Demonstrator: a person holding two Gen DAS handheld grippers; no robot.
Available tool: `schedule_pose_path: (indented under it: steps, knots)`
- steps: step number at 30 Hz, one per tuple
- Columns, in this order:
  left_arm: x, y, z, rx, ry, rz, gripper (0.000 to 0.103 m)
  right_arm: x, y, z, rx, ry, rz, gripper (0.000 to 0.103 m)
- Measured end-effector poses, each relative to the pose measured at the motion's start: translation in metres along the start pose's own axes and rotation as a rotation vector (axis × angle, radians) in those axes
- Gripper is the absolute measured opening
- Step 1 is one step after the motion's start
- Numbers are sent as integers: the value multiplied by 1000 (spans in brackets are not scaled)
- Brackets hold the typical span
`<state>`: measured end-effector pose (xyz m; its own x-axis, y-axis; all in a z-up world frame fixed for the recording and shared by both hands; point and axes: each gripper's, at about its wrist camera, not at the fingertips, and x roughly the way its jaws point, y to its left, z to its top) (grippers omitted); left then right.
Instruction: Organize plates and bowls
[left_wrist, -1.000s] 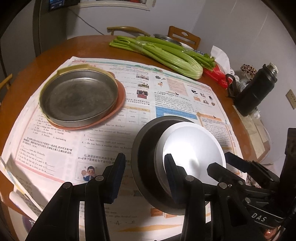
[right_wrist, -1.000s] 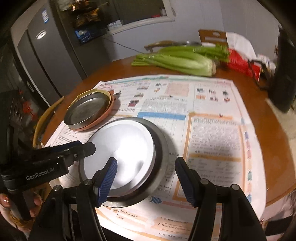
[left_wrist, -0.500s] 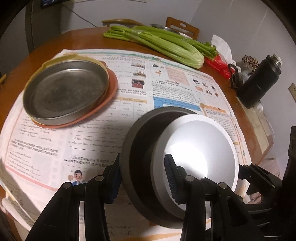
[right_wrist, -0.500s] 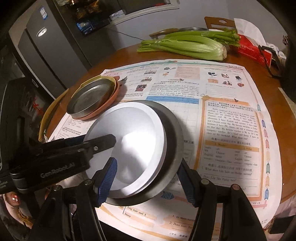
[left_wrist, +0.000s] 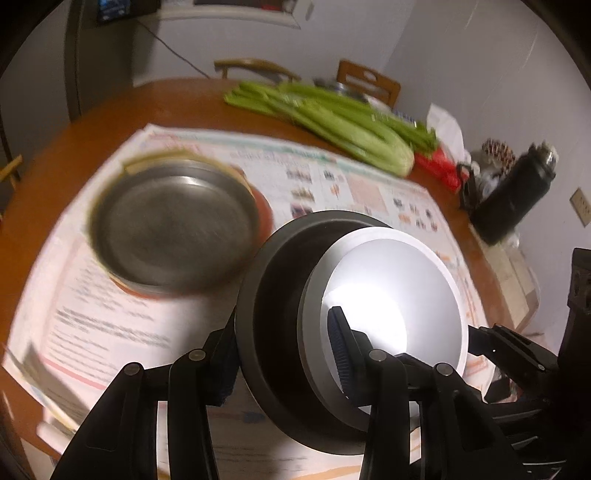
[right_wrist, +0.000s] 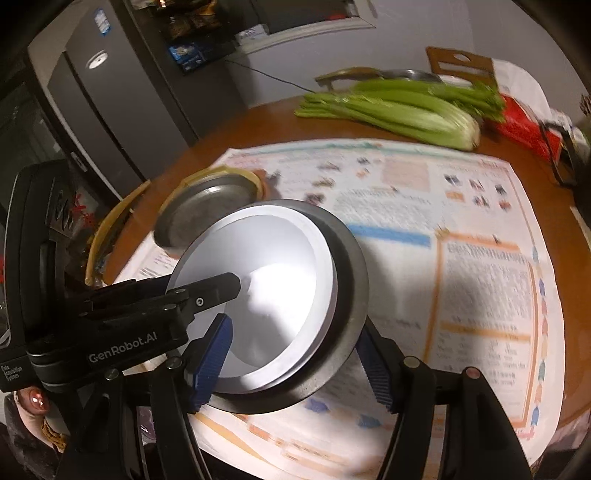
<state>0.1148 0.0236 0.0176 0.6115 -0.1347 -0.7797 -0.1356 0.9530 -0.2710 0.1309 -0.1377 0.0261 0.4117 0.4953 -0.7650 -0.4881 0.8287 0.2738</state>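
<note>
Carrying the dark bowl (left_wrist: 266, 295) with the white plate (left_wrist: 399, 280) nested inside, my left gripper (left_wrist: 284, 350) clamped on both rims, right gripper (right_wrist: 295, 354) opening around them. Next: steer onto the steel plate (left_wrist: 173, 225) at left.

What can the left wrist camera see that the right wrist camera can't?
Only the left wrist view shows the whole black bottle standing upright. Only the right wrist view shows the dark refrigerator and the left tongs reaching over the white plate. Both show that plate nested in the dark plate, the steel pan, celery and newspaper.
</note>
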Motion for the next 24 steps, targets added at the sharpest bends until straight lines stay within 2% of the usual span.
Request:
schedule_pose_path:
  steps: [11,16,24]
  knots:
    - [-37,61,55,-22,-128,80,46,22,73,57,-134,-42,64,68]
    - [-22,84,73,-27,-105,108,46,48,86,79,-123,-26,80,68]
    - [7,101,77,-31,-53,109,46,80,83,89,-81,16,67,68]
